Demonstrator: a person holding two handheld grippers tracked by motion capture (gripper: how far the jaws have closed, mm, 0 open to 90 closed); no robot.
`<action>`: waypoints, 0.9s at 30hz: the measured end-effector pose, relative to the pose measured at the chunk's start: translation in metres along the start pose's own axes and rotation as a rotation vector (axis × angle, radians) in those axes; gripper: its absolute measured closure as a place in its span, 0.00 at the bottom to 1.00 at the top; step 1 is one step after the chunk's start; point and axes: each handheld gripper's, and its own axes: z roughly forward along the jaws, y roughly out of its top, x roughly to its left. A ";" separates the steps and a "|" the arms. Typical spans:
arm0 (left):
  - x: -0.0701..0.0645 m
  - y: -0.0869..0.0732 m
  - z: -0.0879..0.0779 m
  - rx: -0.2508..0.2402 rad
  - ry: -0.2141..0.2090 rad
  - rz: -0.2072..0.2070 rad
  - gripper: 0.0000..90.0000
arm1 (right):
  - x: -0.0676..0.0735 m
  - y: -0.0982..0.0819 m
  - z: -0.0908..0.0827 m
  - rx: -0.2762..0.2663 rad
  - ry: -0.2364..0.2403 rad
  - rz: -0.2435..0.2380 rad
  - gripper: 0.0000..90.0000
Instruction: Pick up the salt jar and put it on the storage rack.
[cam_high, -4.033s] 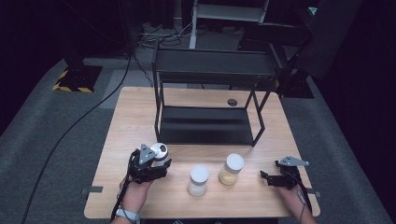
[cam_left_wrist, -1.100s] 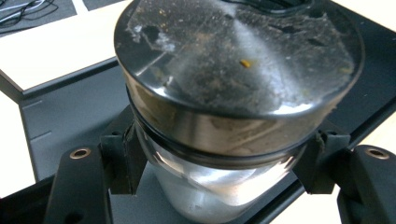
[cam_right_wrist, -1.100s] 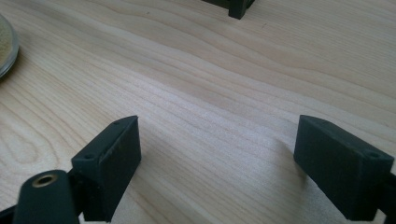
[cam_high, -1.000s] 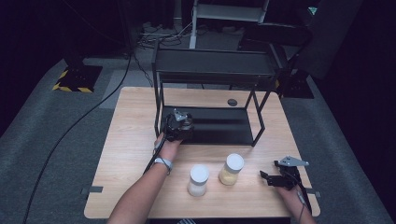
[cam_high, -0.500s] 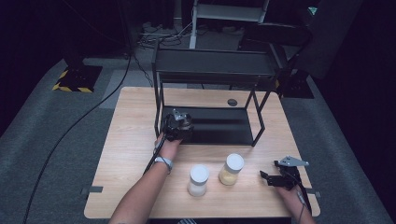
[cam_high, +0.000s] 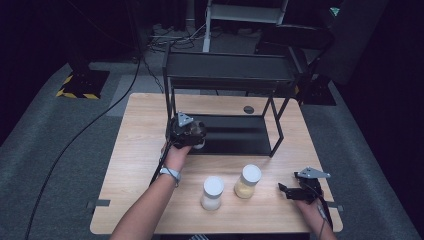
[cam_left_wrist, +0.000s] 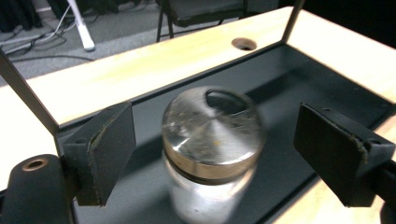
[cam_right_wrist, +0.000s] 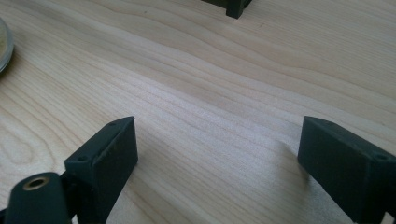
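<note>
The glass jar (cam_left_wrist: 210, 154) with the shiny metal lid stood on the black bottom tray (cam_high: 235, 135) of the dark shelf rack (cam_high: 227, 72), at the tray's left end near its front edge. In the left gripper view the jar sat between the two black jaws, and there was a gap on each side, so the pads were not touching it. The left gripper (cam_high: 186, 131) had just been opening its jaws, and they stood spread apart around the jar (it looked a bit blurry). The person's left hand (cam_high: 175, 157) held that gripper at the left front of the rack. On the wooden table (cam_high: 140, 150), nearer to the person, stood two more jars with white lids. One was a pale jar (cam_high: 212, 192) and just to its right was a yellow jar (cam_high: 247, 181). They stood close together but were not touching. Far over at the near right corner of the table was the right gripper (cam_high: 286, 191). Its jaws had also just been opening and were spread wide with only bare wood between them. A small round hole (cam_high: 248, 109) showed in the table behind the rack.
</note>
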 end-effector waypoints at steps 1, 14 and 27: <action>0.000 0.000 0.000 0.000 0.000 0.000 0.15 | -0.001 0.000 0.000 0.001 0.003 0.004 0.13; -0.003 -0.005 -0.063 -0.047 -0.011 0.018 0.14 | -0.004 0.002 0.000 0.011 0.022 -0.008 0.10; 0.000 -0.021 -0.097 -0.034 -0.007 0.033 0.15 | -0.004 0.002 0.000 0.015 0.023 -0.004 0.08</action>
